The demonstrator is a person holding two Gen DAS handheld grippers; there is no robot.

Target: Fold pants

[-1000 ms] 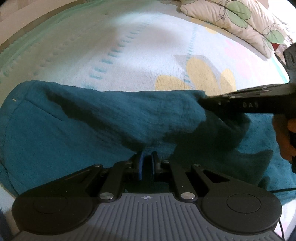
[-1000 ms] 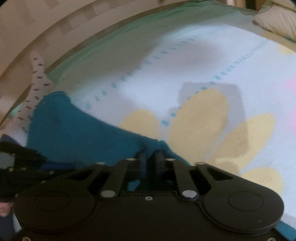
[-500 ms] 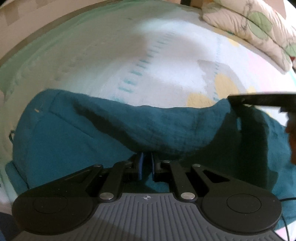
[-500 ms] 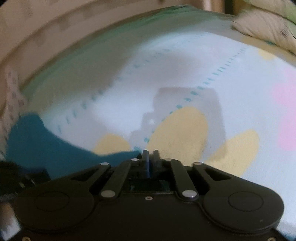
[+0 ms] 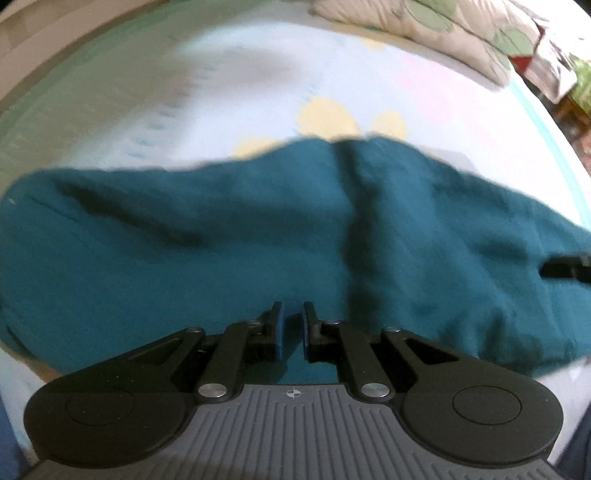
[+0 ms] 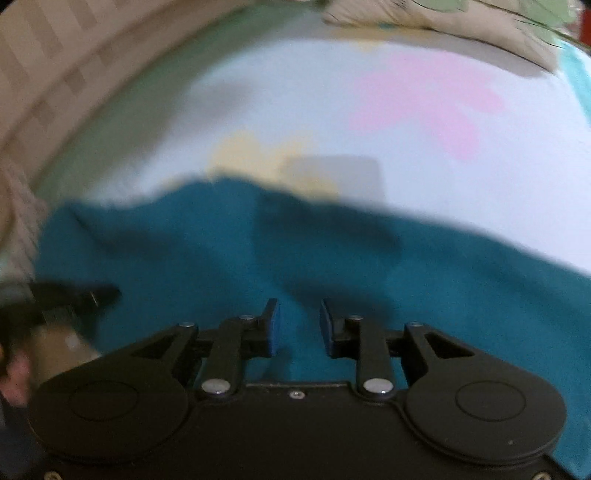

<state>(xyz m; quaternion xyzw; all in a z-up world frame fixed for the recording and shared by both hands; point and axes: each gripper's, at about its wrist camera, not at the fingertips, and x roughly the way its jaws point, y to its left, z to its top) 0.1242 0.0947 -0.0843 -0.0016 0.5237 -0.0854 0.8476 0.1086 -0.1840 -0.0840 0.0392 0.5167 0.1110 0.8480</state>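
Teal pants [image 5: 221, 236] lie folded lengthwise across the bed, with a dark crease [image 5: 360, 229] near the middle. They also fill the lower half of the right wrist view [image 6: 207, 251]. My left gripper [image 5: 291, 325] hangs just above the near edge of the pants, its blue pads a little apart with nothing between them. My right gripper [image 6: 297, 325] is open and empty above the cloth. The right gripper's tip shows at the right edge of the left wrist view [image 5: 565, 266]. The left gripper shows blurred at the left of the right wrist view [image 6: 70, 299].
The bed sheet [image 5: 258, 92] is white with yellow and pink flower prints and a green border. A leaf-print pillow [image 5: 424, 22] lies at the far edge; it also shows in the right wrist view [image 6: 443, 18]. A beige checked wall [image 6: 55, 74] stands beyond the bed.
Both grippers let go of the pants and pulled back. The lifted fold now lies flat on the lower layer. The right gripper's jaws opened wide; the left opened slightly.
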